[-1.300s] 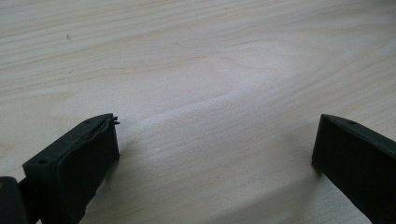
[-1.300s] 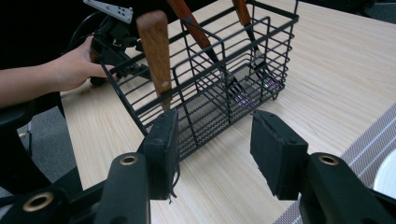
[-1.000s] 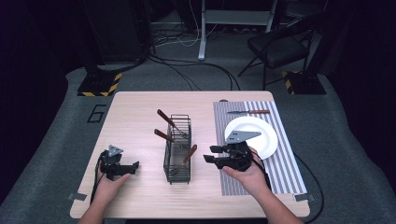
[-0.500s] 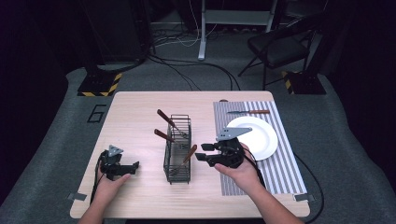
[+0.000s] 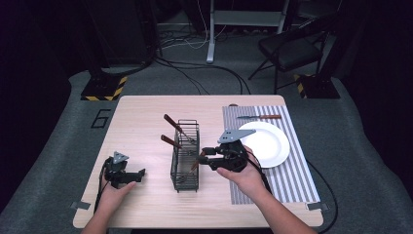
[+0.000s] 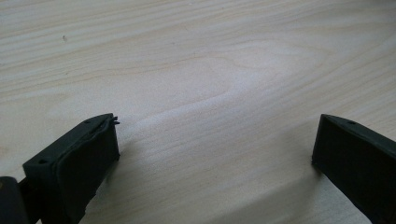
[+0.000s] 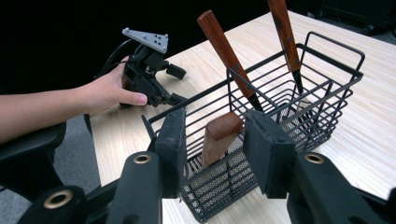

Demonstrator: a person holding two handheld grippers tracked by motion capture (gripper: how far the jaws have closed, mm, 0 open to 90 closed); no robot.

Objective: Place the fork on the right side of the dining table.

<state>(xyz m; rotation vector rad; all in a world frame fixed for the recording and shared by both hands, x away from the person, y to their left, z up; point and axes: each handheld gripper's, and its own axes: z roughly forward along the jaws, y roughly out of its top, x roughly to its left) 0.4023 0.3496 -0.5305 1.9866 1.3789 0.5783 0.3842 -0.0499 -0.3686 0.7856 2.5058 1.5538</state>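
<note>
A black wire basket point(image 5: 185, 155) stands mid-table with three wooden-handled knives upright in it. Two handles point(image 5: 171, 122) point(image 5: 169, 141) lean out to the left. The third handle point(image 7: 220, 136) stands at the basket's near wall, between the jaws of my right gripper point(image 7: 215, 135). The jaws are open, with a gap on one side and the other pad close to the wood. From above, my right gripper point(image 5: 205, 157) points left at the basket's right side. My left gripper point(image 5: 140, 174) rests open on bare wood point(image 6: 215, 93), left of the basket, with nothing between its jaws.
A white plate point(image 5: 265, 144) lies on a striped placemat point(image 5: 285, 183) at the right. Another knife point(image 5: 260, 117) lies on the mat beyond the plate. Behind the table, a chair point(image 5: 292, 48) and cables are on the floor.
My right gripper has moved left from beside the plate to the basket, and its jaws now bracket a knife handle. The left gripper has stayed put.
</note>
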